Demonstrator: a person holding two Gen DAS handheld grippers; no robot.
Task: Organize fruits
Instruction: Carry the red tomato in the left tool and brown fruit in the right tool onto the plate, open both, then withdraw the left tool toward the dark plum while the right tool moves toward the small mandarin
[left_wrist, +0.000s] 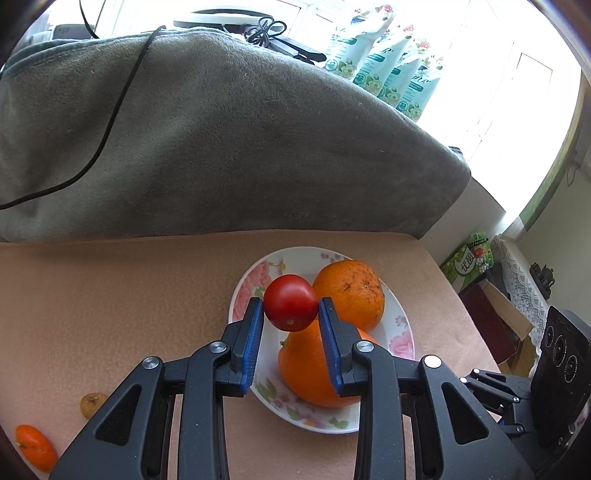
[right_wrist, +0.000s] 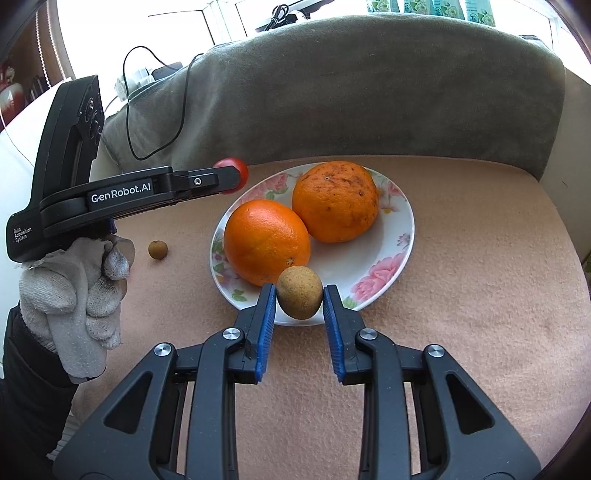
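We see a peach-coloured cushioned seat carrying a floral plate, which sits toward the seat's back edge, just before a grey blanket-draped backrest. Two oranges lie on the plate, touching each other: a smooth orange on the side nearer us and a blemished orange behind it, toward the back edge.

The left hand-held gripper is narrow, its blue pads pressing either side of a red tomato. In the left wrist view the tomato hangs above the plate, in front of both oranges; in the right wrist view it appears over the plate's left rim, close to the back edge. A hand in a white knit glove grips this tool's handle at the seat's left side.

The right hand-held gripper is likewise narrow and clamps a small brown-green round fruit, perhaps a longan, at the plate's near rim, just beside the smooth orange.

Off the plate, a second small brown fruit rests on the seat left of the plate, well apart from it. In the left wrist view a small orange citrus lies near the seat's front-left corner, close to that brown fruit. A black cable trails over the blanket.
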